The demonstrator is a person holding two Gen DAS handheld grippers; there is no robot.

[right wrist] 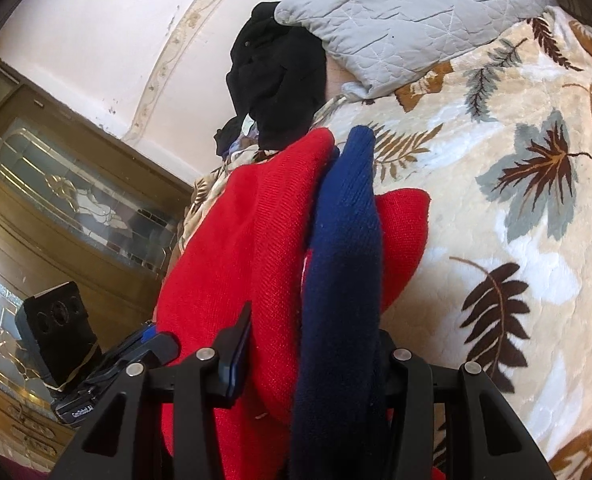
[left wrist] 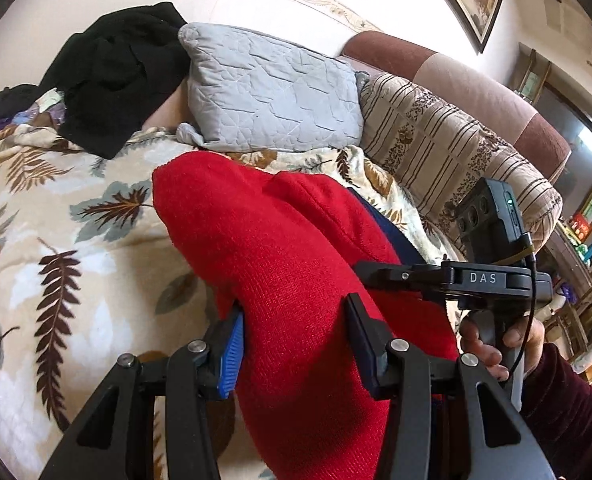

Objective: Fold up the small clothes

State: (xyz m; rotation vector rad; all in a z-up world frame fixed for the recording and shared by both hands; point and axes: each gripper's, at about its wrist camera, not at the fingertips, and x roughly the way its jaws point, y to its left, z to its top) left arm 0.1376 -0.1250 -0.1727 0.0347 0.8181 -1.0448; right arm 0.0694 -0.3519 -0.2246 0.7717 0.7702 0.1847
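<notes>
Bed, covered by a leaf-print blanket (left wrist: 56,208), lies below and ahead of both claws. Grey pillow (left wrist: 272,92) and black clothing (left wrist: 116,80) rest far ahead. Red garment (left wrist: 280,248), with navy blue part (right wrist: 343,264), hangs between the two claws, lifted off the blanket. Left claw (left wrist: 296,344) is clenched on red knit; right claw (right wrist: 315,364) is clenched on red and navy layers together. Risk: thick bunched knit may slip from one claw, dropping that edge and skewing the fold.
</notes>
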